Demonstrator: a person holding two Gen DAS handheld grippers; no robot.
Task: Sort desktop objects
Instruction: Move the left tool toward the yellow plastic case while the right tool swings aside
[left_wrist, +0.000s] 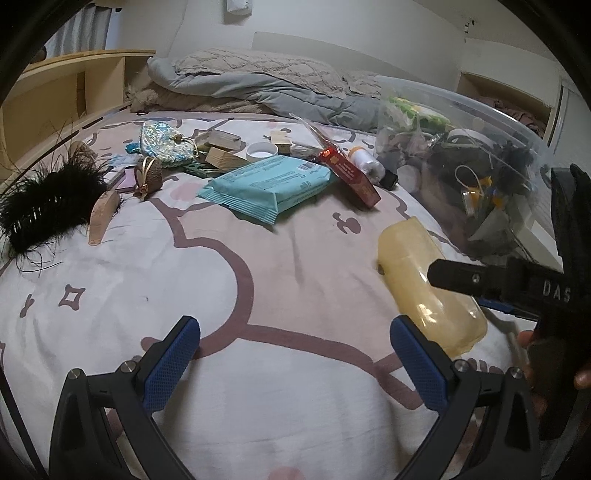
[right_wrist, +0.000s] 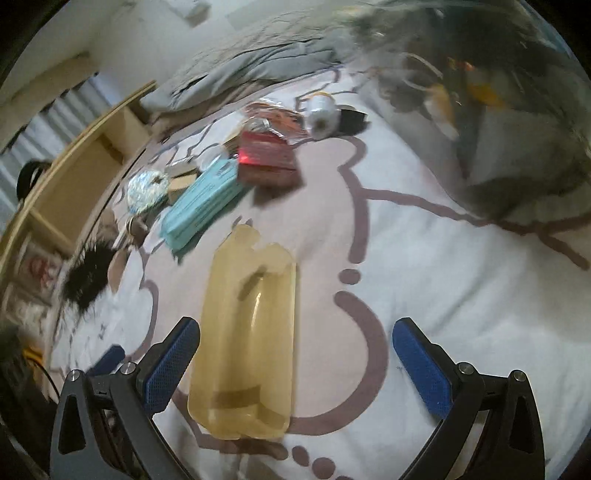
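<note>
A translucent yellowish case (left_wrist: 424, 280) lies on the patterned bedspread (left_wrist: 147, 288). In the right wrist view the case (right_wrist: 247, 332) lies between my right gripper's (right_wrist: 295, 354) open fingers, nearer the left finger (right_wrist: 173, 365). My left gripper (left_wrist: 295, 354) is open and empty over bare bedspread; the case is just beyond its right finger (left_wrist: 417, 365). The right gripper's black body (left_wrist: 517, 284) reaches over the case in the left wrist view. Further back lie a teal wipes pack (left_wrist: 269, 184), a red box (left_wrist: 351, 175) and a black feather piece (left_wrist: 44, 206).
A clear plastic bin (left_wrist: 480, 166) holding several small items stands at the right. Wooden blocks (left_wrist: 225, 155), a white lid (left_wrist: 262, 150), a shiny pouch (left_wrist: 166, 142) and a white bottle (left_wrist: 364, 158) lie at the back. A grey blanket (left_wrist: 258, 85) and wooden headboard shelf (left_wrist: 55, 96) lie beyond.
</note>
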